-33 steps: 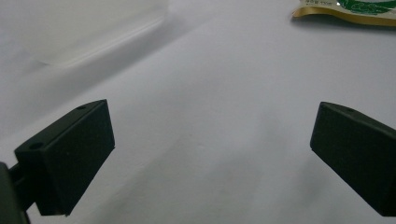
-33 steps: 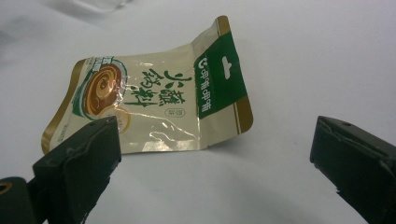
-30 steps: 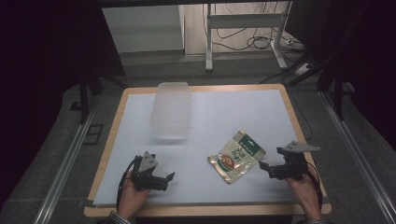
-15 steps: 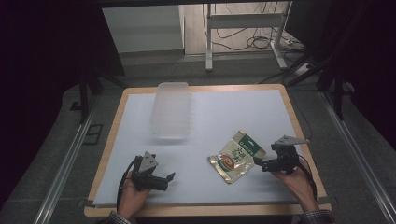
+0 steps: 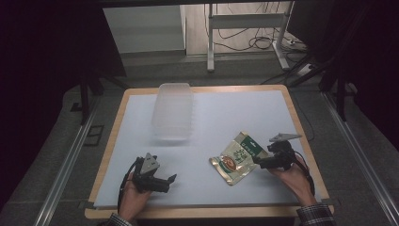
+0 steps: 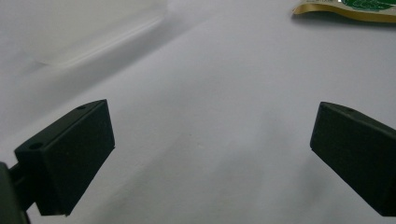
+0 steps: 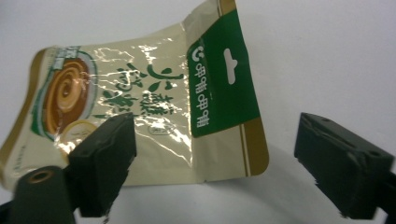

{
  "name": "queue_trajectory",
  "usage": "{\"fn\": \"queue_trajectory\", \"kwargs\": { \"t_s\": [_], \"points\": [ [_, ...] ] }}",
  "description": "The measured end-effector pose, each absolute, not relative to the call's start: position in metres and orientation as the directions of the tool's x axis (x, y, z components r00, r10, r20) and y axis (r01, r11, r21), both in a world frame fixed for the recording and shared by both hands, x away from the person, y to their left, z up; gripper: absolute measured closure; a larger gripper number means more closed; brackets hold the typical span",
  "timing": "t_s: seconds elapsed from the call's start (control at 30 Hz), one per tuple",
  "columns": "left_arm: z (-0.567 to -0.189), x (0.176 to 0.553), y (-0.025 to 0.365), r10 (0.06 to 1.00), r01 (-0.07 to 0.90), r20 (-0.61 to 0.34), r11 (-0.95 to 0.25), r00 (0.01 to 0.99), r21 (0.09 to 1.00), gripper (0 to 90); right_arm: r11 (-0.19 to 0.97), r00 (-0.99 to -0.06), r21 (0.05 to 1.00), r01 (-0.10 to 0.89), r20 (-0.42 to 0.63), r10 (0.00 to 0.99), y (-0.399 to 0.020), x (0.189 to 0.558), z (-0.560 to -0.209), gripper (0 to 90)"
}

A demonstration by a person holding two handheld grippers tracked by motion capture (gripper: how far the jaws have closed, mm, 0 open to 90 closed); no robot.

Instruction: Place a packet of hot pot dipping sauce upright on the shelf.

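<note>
One glossy cream-and-green foil snack pouch (image 5: 238, 157) lies flat on the white-topped wooden desk (image 5: 226, 113), toward its near right part, and its long axis runs on a slant: the green header end with the hang hole points away and to the right, the end printed with a brown swirl points toward the near edge and to the left. The right claw (image 5: 257, 161) sits just at the pouch's right edge, low over the desk; its jaws have just been closing but stand apart, and in the right gripper view (image 7: 212, 168) the pouch's lower corner lies between them, with no pad pressing on it. The left claw (image 5: 172, 179) rests near the front left of the desk, well apart from the pouch, jaws wide with bare white surface between them. One clear plastic lidded box (image 5: 172, 110) stands farther back, left of centre. Two claws, one pouch, one box in all.
</note>
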State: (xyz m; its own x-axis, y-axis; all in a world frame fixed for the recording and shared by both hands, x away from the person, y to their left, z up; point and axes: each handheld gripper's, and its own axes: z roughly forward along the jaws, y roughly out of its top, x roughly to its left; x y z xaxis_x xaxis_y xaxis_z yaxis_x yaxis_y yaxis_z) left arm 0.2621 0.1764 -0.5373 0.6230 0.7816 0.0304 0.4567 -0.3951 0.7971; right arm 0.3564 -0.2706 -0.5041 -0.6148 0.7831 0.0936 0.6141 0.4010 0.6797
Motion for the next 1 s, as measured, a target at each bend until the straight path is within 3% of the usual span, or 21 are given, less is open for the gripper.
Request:
{"fn": "queue_trajectory", "kwargs": {
  "t_s": [0.33,1.0],
  "points": [
    [-0.537,0.262,0.175,0.78,0.455,0.044,-0.409,0.624,0.791,0.0,0.464,-0.655,0.655,0.597,0.064,0.753,-0.261,0.365,-0.503,47.1],
    [-0.538,0.262,0.173,0.774,0.448,0.058,-0.424,0.63,0.787,0.0,0.552,-0.703,0.602,0.577,0.023,0.71,-0.237,0.383,-0.506,69.0]
  ]
}}
